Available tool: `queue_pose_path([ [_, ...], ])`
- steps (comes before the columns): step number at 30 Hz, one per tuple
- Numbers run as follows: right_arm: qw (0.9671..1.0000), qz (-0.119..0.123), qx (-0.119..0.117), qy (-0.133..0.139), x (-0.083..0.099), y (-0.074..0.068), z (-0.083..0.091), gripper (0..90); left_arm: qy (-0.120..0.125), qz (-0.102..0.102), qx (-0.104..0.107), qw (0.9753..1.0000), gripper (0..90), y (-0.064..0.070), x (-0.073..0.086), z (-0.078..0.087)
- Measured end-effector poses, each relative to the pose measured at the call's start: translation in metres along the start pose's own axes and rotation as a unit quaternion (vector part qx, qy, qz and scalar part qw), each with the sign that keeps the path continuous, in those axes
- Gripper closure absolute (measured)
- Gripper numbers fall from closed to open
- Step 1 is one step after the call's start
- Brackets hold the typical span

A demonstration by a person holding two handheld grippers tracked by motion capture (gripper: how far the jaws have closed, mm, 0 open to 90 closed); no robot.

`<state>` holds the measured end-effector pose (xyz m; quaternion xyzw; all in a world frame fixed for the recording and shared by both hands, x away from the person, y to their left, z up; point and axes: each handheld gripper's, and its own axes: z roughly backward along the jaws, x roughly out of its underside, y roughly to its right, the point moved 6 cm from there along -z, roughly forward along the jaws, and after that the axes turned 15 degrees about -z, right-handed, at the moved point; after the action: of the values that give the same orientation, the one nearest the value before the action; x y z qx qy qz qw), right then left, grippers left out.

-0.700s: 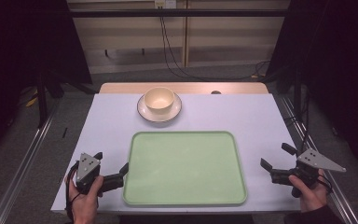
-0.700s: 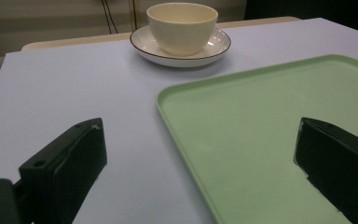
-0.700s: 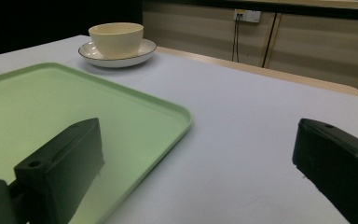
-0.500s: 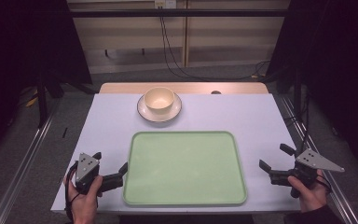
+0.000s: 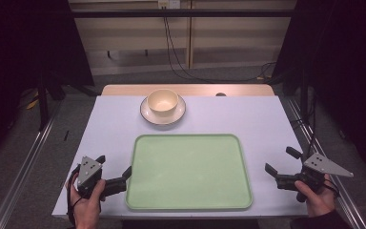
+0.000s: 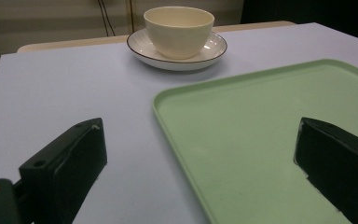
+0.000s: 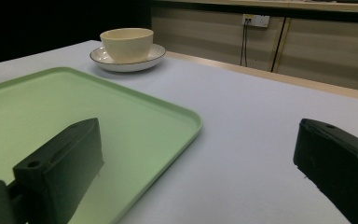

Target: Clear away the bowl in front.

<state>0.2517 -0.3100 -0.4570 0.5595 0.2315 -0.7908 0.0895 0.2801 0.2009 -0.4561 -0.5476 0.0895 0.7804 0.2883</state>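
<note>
Your left hand-held gripper (image 5: 115,169) and right hand-held gripper (image 5: 281,161) both gape wide, empty, flanking the green tray (image 5: 189,168).

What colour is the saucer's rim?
Dark, a thin line edging the white saucer; clearest in the left gripper view.

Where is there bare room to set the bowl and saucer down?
The green tray lies bare between the left gripper and right gripper. Open tabletop flanks the bowl on its saucer. Nowhere crowded.
</note>
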Motion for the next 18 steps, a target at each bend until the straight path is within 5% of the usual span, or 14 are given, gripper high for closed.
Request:
queue_pose_path([
  [4, 1.0000, -0.001, -0.001, 0.000, 0.001, -0.001, 0.000, 1.3, 0.003, 0.010, 0.003, 0.9999, 2.5, 0.002, -0.002, -0.003],
  [9, 1.0000, -0.001, 0.000, 0.001, 0.001, -0.001, 0.000, 1.2, 0.003, 0.005, 0.030, 0.9995, 2.1, 0.007, -0.010, -0.013],
  [18, 1.0000, 0.001, -0.002, 0.001, 0.001, -0.001, 0.000, 1.2, 0.011, -0.007, 0.030, 0.9995, 2.1, 0.006, -0.022, -0.023],
])
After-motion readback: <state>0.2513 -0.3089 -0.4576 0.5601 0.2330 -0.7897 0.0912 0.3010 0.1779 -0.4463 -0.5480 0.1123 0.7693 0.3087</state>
